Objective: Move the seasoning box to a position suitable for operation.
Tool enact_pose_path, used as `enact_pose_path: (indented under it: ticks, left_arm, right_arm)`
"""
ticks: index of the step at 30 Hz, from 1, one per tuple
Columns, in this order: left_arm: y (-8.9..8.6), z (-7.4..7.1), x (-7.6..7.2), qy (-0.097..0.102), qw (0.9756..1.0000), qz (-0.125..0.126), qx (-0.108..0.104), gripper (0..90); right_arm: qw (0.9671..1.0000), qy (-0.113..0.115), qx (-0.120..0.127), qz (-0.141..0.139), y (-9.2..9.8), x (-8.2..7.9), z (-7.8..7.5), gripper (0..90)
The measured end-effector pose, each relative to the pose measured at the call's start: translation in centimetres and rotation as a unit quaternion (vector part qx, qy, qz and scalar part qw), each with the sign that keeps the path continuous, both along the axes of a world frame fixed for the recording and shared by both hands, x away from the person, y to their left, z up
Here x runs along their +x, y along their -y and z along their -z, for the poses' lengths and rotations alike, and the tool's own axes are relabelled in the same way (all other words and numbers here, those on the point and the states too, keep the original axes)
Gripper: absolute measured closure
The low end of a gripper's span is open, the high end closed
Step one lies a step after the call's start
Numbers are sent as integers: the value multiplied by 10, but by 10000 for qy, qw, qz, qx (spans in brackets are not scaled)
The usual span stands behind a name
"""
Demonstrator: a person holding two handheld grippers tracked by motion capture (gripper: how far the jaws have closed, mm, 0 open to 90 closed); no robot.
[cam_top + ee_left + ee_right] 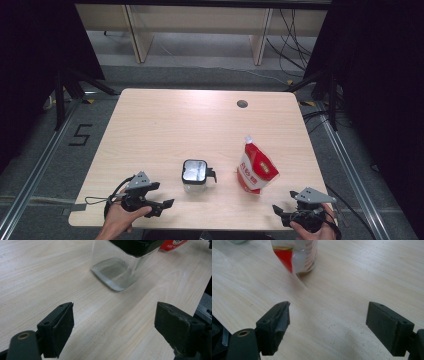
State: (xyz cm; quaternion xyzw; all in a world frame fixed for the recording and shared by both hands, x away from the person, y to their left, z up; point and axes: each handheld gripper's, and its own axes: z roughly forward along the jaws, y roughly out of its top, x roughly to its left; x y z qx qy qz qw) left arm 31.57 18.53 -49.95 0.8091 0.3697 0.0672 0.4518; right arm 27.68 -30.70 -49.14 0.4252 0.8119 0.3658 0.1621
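High view: left gripper (168, 203) is sitting nearer the jar (195, 176) (just to its right, farther in). Right gripper (278, 210) is facing the pouch (256, 169); both grippers' fingers (58, 328) are standing wide apart, empty.

Pale wood table (165, 125) — glass jar (194, 176), red-white pouch (256, 169) standing.

Each hand carries a black claw with two chunky jaws faced with dark, flat rubber-like pads. The left claw (167, 203) and the right claw (276, 210) each bear a grey three-cornered plate on top. A thin black cable loops from the left one. Round brass-coloured rivets sit at the jaw bases.
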Motion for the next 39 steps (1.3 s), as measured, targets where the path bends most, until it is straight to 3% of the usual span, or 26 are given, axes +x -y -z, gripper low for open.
enact_pose_path:
  ticks: [1, 3, 5, 9, 10, 15, 19, 22, 23, 24, 25, 26, 29, 34, 36, 38, 39]
  left_arm:
    - [0, 0, 0, 20, 10000, -14, 6, 156]
    - [-1, -1, 0, 35, 10000, 8, 10, 159]
    - [0, -2, -1, 12, 10000, -22, -77, 165]
    - [1, -5, -2, 26, 10000, 26, -69, 184]
    - [1, -6, -2, 35, 9999, 26, -138, 201]
    - [3, -9, -5, 91, 9997, -50, -205, 259]
    - [6, -19, -8, 294, 9994, 32, -166, 382]
    - [9, -28, -14, 675, 9976, 121, -120, 537]
    - [9, -28, -14, 675, 9976, 121, -120, 594]
    - [11, -30, -15, 756, 9969, 150, -154, 594]
    - [14, -34, -17, 872, 9958, 243, -140, 711]
    - [15, -36, -17, 971, 9947, 322, -94, 747]
    - [26, -42, -19, 1031, 9937, 424, -83, 867]
    - [44, -51, -11, 1080, 9923, 601, 113, 893]
    - [52, -54, -6, 1103, 9918, 637, 128, 894]
    - [62, -58, 0, 1146, 9911, 663, 142, 894]
    - [67, -58, 2, 1091, 9920, 627, 66, 894]
  right_arm:
    - [9999, 109, -66, 13, 1, 1, 0, 202]
    - [9997, -53, 71, 209, -1, -2, 0, 198]
    - [10000, -28, 8, 72, 3, 0, 0, 192]
    - [10000, -16, -9, 72, 3, 1, 1, 192]
    - [9996, -82, 69, 255, 0, -2, 1, 192]
    - [10000, 12, -24, 87, 3, 1, 0, 192]
    - [10000, -3, -24, 93, 4, 1, 0, 197]
    - [9999, -22, -7, 111, 4, 1, 0, 198]
    - [9999, -22, -7, 111, 4, 1, 0, 198]
    - [9999, -24, 6, 106, 4, 1, 0, 198]
    - [9999, -19, -9, 104, 4, 1, 0, 200]
    - [9999, -10, -16, 99, 4, 1, 0, 201]
    - [9999, 10, -48, 104, 4, 1, 0, 204]
    - [9999, 3, -26, 135, 3, 0, 1, 205]
    - [9993, 198, -195, 249, 4, 0, 0, 207]
    - [9994, 213, -135, 223, 3, 0, 0, 207]
    - [9994, 215, -124, 224, 4, 0, 0, 207]
